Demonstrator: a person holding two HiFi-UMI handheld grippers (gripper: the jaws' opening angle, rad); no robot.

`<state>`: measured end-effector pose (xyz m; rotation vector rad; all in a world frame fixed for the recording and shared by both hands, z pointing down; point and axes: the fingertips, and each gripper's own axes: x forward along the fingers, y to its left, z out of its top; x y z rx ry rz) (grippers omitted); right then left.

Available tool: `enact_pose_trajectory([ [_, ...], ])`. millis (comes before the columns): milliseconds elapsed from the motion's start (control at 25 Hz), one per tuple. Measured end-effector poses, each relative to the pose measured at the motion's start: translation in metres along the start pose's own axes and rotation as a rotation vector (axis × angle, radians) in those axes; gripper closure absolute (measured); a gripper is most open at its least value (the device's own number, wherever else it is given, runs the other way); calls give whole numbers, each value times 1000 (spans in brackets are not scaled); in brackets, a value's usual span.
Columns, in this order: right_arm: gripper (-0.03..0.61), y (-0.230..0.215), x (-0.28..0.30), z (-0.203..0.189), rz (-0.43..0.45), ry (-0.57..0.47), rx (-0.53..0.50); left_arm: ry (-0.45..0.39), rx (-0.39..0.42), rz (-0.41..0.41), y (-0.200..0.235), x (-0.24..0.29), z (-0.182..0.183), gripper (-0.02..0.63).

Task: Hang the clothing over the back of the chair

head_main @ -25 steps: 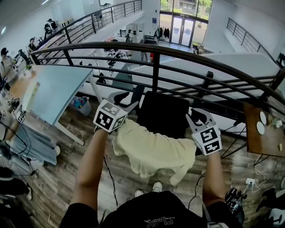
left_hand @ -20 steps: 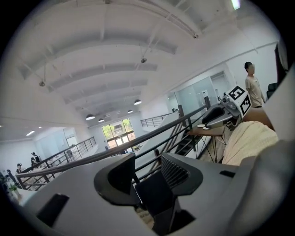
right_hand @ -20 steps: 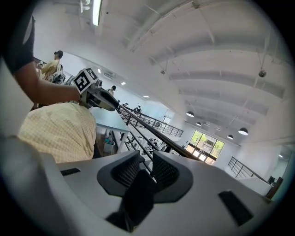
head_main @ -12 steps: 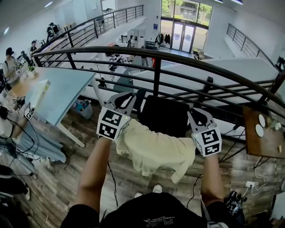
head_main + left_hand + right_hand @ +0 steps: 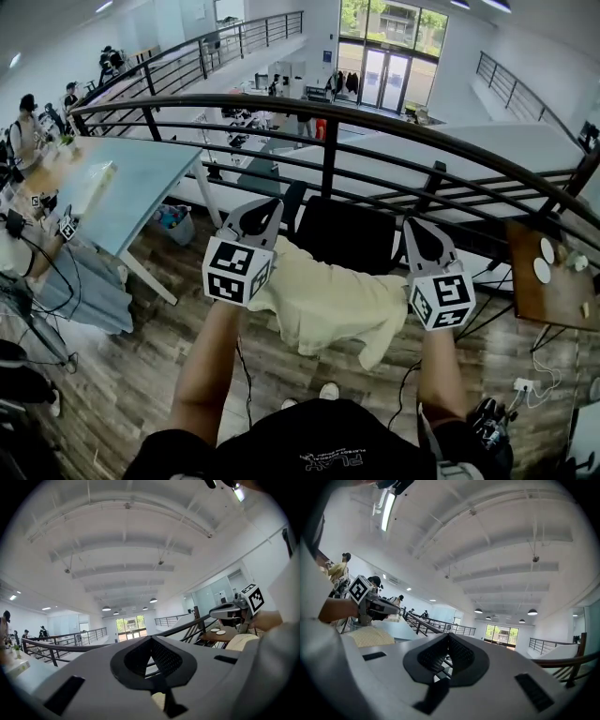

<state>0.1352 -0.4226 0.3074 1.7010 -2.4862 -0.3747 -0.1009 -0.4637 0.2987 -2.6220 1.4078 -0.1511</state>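
Note:
A pale yellow garment [image 5: 328, 300] lies draped over the back of a black chair [image 5: 342, 234], its loose end hanging toward me. My left gripper [image 5: 265, 208] is raised above the garment's left edge with its jaws shut and empty. My right gripper [image 5: 415, 228] hovers over the garment's right edge, its jaws also together with nothing in them. In the left gripper view the closed tips [image 5: 151, 639] point level at the railing, and the right gripper [image 5: 234, 611] and garment [image 5: 239, 641] show at the right. The right gripper view shows its closed tips [image 5: 447, 637], the left gripper [image 5: 370, 603] and the cloth [image 5: 370, 637].
A black metal railing [image 5: 328, 122] runs just behind the chair. A light blue table [image 5: 122, 187] stands at the left, and a wooden table [image 5: 525, 291] with small plates at the right. My shoes [image 5: 328, 391] and cables lie on the wooden floor.
The left gripper's jaws have gone from open to shut. Both grippers have risen and moved toward the railing. The garment stays on the chair.

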Motion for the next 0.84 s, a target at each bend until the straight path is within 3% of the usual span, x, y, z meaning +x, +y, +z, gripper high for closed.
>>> enact_pose_trajectory([
  [560, 558, 33, -13, 6, -33, -5, -53, -3, -12, 23, 8, -29, -6, 600],
  [840, 558, 9, -17, 0, -34, 5, -57, 8, 6, 17, -10, -13, 0, 600],
])
